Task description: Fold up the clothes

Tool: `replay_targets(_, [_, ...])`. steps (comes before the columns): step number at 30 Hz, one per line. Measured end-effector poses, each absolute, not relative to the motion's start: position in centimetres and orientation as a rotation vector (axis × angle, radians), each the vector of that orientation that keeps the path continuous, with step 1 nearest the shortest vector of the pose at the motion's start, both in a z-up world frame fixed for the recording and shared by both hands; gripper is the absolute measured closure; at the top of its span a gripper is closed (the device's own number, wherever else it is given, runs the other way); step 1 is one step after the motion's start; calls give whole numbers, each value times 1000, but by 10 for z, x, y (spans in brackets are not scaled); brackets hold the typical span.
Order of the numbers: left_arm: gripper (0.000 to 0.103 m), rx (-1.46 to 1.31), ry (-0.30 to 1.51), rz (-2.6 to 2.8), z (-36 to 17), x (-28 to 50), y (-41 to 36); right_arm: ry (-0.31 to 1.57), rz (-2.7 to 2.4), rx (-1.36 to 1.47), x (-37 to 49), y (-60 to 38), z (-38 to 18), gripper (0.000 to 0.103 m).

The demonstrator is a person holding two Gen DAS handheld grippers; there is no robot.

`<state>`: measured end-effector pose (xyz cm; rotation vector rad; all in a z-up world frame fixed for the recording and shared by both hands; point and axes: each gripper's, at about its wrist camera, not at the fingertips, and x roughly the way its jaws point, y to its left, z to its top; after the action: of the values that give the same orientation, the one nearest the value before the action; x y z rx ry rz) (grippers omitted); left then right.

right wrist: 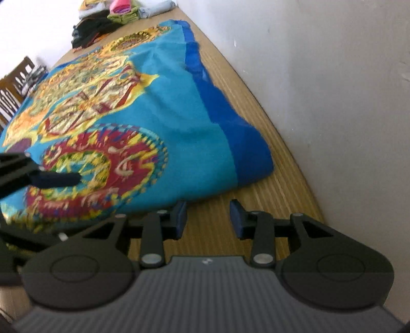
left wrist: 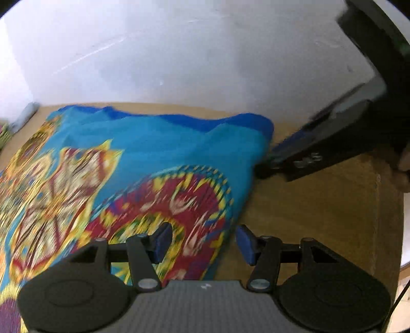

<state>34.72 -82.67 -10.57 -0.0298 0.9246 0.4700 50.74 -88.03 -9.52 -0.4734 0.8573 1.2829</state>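
Note:
A turquoise cloth [left wrist: 164, 148] with a dark blue border and red-and-yellow medallions lies folded flat on the wooden table [left wrist: 307, 210]. My left gripper [left wrist: 203, 240] is open above the cloth's near right edge, its left pad over the print and its right pad over bare wood. The right wrist view shows the same cloth [right wrist: 179, 115], and my right gripper [right wrist: 208, 219] is open over the table just off the cloth's near corner, with nothing between its pads. The right gripper [left wrist: 320, 151] reaches the cloth's right corner in the left wrist view. The left gripper's finger [right wrist: 56, 179] hovers over the medallion.
A white wall [right wrist: 333, 89] runs along the table's far side. Folded clothes [right wrist: 123, 12] are piled at the table's far end, with a wooden chair [right wrist: 15, 84] beside them. A grey folded item [left wrist: 25, 115] lies at the left. The table's edge [left wrist: 399, 230] is at right.

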Motion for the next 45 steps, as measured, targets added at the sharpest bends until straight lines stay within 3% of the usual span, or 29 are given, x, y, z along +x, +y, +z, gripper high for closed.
replay_targets(1, [48,-32,919,461,-107,352,-825,841,1292,-440,510,-876,-93,65])
replay_targets(3, [69,-53,905,445,-109,359,-819,804,1312,-359,513,-865,-86,65])
replay_targets(4, [90,-83,896,438,-108,362,-812,782,1326,-318,514,-859,-81,65])
replay_targets(5, [96,-137,879,444,-106,361,-802,757,1341,-282,514,-854,-74,64])
replay_targets(12, [96,-493,767,623,-99,335,-725,643,1289,-274,511,-857,-59,63])
replay_targets(19, [93,-557,791,678,-108,333,-689,742,1322,-363,507,-873,-90,63])
replay_targets(34, [92,-603,774,791,-108,316,-673,452,1428,-615,480,-811,-89,62])
replay_targets(45, [89,-585,773,812,-103,299,-674,509,1509,-619,480,-830,-84,62])
